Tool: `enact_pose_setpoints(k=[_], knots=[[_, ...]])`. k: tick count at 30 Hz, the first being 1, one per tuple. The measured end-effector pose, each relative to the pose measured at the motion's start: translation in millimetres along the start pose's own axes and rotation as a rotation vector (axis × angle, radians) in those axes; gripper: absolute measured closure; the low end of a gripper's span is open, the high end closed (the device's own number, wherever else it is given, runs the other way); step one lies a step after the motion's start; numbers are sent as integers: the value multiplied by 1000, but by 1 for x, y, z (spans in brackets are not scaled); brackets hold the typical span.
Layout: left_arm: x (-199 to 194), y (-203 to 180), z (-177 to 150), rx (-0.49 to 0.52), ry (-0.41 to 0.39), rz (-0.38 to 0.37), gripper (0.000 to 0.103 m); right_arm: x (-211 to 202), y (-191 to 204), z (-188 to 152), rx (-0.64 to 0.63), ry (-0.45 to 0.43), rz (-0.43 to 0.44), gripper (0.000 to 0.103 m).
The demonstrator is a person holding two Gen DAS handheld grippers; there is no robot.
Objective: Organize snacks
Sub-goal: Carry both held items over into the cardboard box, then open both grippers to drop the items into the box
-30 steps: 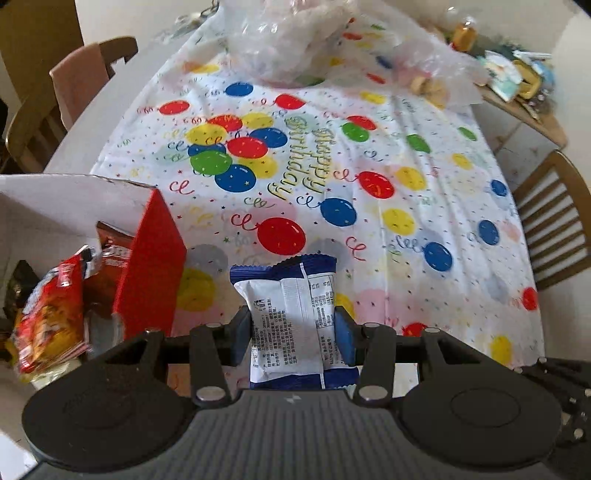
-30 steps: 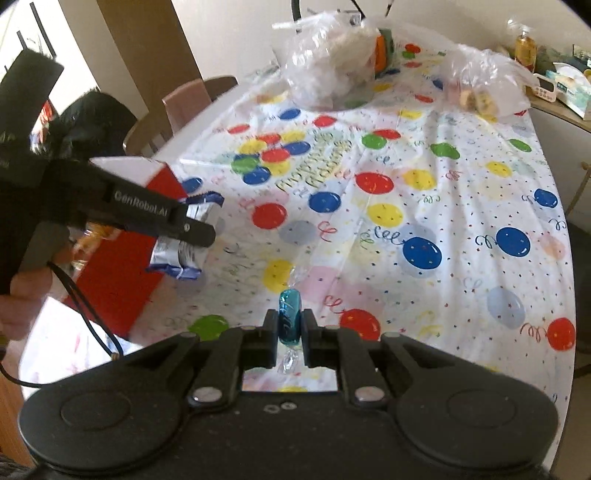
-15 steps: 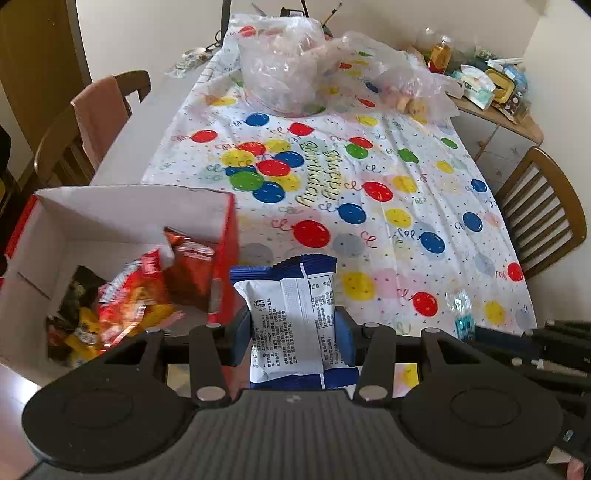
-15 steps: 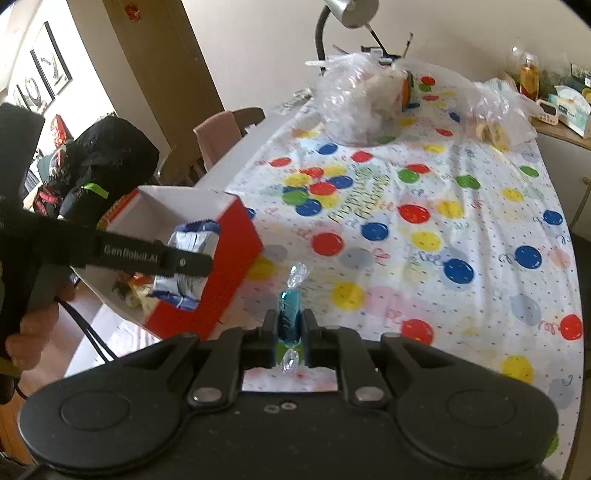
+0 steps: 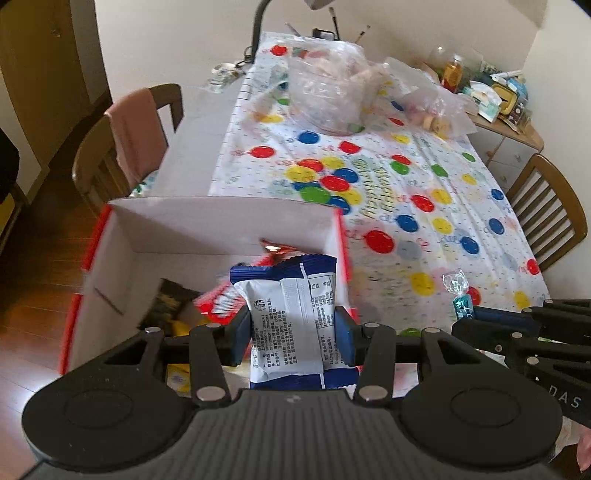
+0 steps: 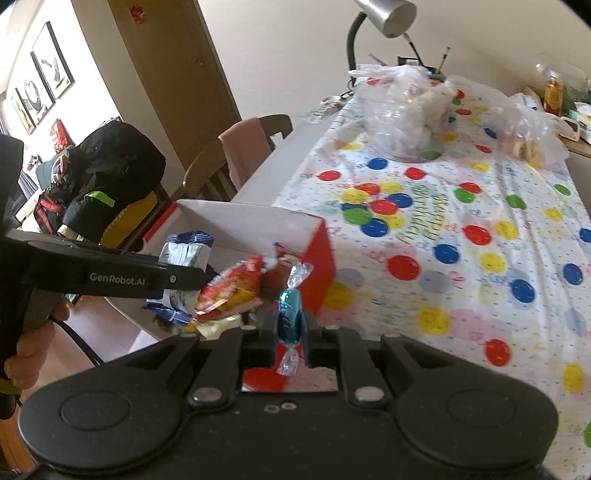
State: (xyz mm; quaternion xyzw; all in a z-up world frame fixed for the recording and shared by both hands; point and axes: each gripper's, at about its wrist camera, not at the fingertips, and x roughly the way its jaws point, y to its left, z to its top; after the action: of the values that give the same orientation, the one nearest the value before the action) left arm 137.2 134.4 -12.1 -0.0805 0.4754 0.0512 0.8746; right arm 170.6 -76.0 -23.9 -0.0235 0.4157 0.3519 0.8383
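Balloon-cloth worktop (image 5: pixel 436 192) looks nearly cleared, box (image 5: pixel 221 225) part full.
My left tool (image 5: pixel 293 330) grips a packet (image 5: pixel 291 325), right tool (image 6: pixel 290 326) a candy (image 6: pixel 289 314); both hang over the box, not dropped yet.

blue-white snack packet (image 5: pixel 291 325) upright above red box (image 5: pixel 221 225) at 9 o'clock; teal wrapped candy (image 6: pixel 289 318) upright over its edge.

Red box (image 5: pixel 110 236): contents largely hidden behind blue-and-white snack packet (image 5: pixel 291 325). Packet print too small to read. Clear plastic bags (image 6: pixel 402 110): contents indistinct. Lamp (image 6: pixel 388 14): head cropped at the picture's top edge.
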Motion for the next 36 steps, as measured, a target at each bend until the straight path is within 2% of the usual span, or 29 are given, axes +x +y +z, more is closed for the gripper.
enact_pose_setpoints(k=[11,19,29,36], knots=[[8,81,1,-5,16,18,57,54,61,13,7,40,-29,92],[29,122,-4,25,51,49,57,98,97,17,-7,98,-33,93],[53,139,-16,95,83,57,57,142,128,10,-55,164,-12,93],[69,141,-23,124,102,46,57,158,141,2,-120,197,-37,93]])
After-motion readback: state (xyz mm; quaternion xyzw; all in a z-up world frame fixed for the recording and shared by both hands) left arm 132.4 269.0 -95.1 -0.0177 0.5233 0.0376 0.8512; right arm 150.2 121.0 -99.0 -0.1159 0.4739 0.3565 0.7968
